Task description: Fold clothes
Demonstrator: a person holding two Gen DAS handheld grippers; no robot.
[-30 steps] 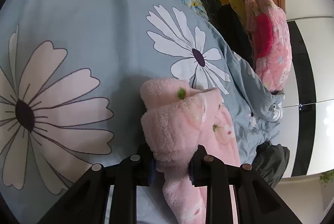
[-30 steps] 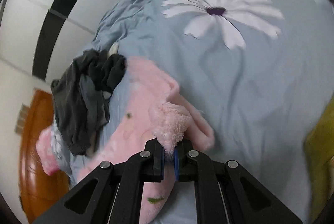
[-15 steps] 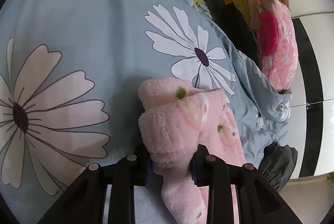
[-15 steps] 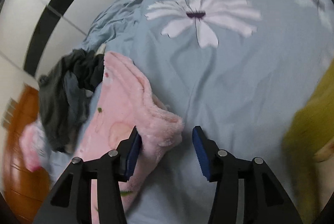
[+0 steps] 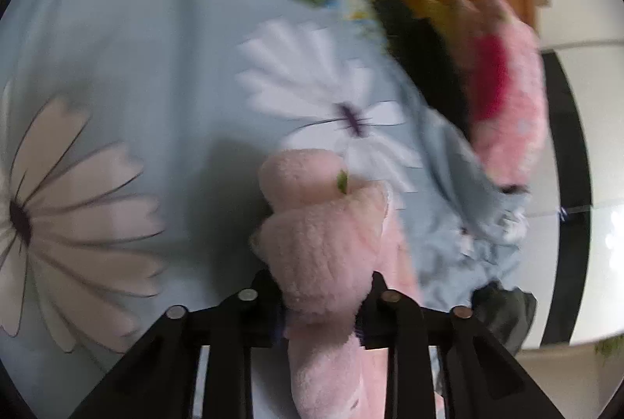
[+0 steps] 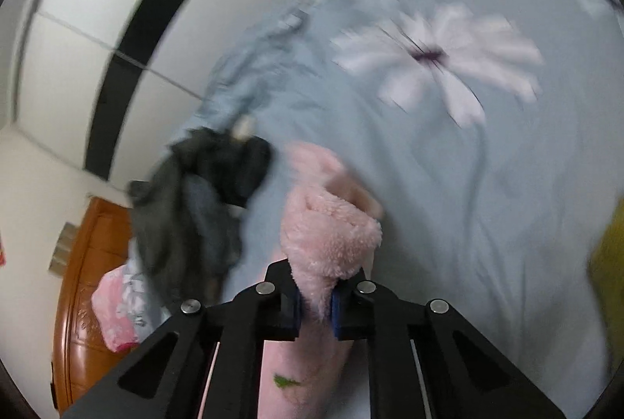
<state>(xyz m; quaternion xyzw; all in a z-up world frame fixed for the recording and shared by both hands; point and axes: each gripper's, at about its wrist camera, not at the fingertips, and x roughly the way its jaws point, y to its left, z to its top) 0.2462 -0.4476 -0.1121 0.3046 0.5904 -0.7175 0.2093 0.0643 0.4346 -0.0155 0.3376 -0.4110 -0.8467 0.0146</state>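
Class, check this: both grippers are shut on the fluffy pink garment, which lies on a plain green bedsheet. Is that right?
One detail is wrong. The left gripper and right gripper do clamp the fluffy pink garment, but the right wrist view shows a light blue bedsheet printed with white daisies, not plain green.

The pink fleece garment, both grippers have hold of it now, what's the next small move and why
Probably lift both ends together and draw them apart to spread the cloth. The left gripper and the right gripper are each shut on a bunched wad of the pink fleece garment, so it is too crumpled to fold, and the blue floral bedsheet beside it offers room to lay it flat.
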